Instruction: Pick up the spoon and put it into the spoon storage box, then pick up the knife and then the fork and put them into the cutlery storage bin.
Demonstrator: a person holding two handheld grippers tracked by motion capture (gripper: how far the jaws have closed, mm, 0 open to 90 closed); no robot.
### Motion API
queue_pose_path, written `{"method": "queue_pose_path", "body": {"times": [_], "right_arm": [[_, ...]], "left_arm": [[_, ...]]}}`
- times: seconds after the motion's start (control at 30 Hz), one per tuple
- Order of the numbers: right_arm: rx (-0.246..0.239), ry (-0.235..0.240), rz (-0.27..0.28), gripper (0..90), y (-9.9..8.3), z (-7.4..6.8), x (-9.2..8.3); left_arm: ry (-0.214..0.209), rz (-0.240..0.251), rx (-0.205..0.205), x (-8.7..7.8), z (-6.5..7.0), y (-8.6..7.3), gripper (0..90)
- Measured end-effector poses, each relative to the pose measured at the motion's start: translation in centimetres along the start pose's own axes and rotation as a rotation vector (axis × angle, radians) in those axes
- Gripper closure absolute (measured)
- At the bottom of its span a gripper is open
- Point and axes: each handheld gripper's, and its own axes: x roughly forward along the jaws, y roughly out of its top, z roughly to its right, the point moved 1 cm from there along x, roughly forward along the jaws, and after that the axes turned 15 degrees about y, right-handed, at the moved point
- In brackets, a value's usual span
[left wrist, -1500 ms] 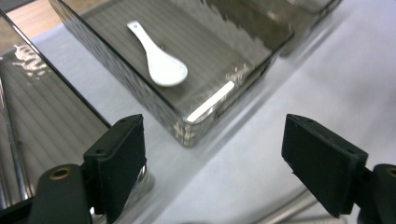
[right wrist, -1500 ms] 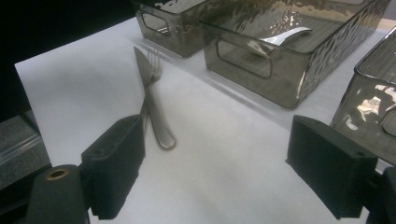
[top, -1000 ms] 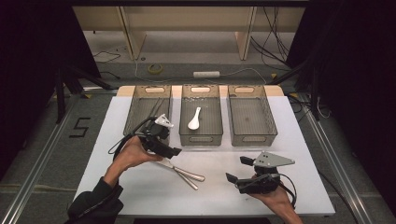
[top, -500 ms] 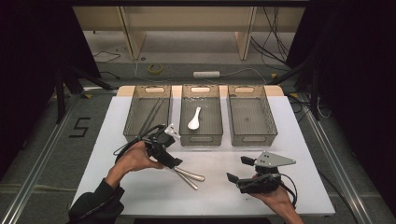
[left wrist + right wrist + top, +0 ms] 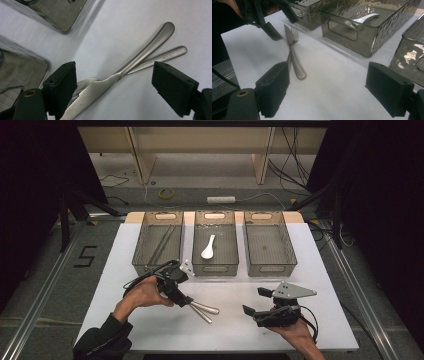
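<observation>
Nearest the table's front edge, right gripper (image 5: 256, 309) idling on the white table (image 5: 320, 270), jaws spread wide, holding nothing, pointing left toward the cutlery but sitting well apart from it. Further in, left gripper (image 5: 181, 296) hovering right over knife (image 5: 120, 72) and fork (image 5: 160, 58), jaws gaping wide, gripping nothing yet. Knife lying across the fork, blade end sitting between the jaws close to the left pad, handles running away up and to the right in the left gripper view. Long axis lying slantwise between the jaws rather than square across the gap, likely needing a twist before closing. Left hand clearly nearer. Beyond, three bins (image 5: 215, 265) standing in a row, white spoon (image 5: 208, 247) lying in the middle one.
</observation>
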Motion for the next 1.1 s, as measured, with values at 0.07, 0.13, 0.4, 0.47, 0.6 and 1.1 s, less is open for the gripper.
{"method": "queue_pose_path", "body": {"times": [0.07, 0.13, 0.4, 0.47, 0.6, 1.1], "right_arm": [[0.0, -0.001, 0.0, 20.0, 0.0, 0.0, 0.0], [-0.001, -0.001, -0.001, 20.0, 0.0, 0.0, 0.0], [-0.002, 0.002, -0.005, 19.9, 0.0, -0.1, 0.1], [-0.003, 0.002, -0.005, 19.9, 0.0, -0.1, 0.1], [0.0, 0.003, -0.004, 19.9, 0.0, 0.0, 0.1], [-0.014, 0.01, -0.017, 19.9, 0.0, -0.2, 0.2]], "left_arm": [[0.001, -0.006, 0.005, 0.2, 0.2, 0.0, 19.7], [0.0, -0.016, 0.019, 0.4, 0.2, -0.1, 19.8], [0.011, -0.07, 0.075, 1.5, 0.8, -0.4, 20.6], [0.011, -0.078, 0.079, 1.7, 1.0, -0.4, 20.9], [0.006, -0.09, 0.088, 1.9, 1.1, -0.5, 22.3], [0.023, -0.113, 0.192, 2.7, 1.6, -0.2, 32.3]]}}
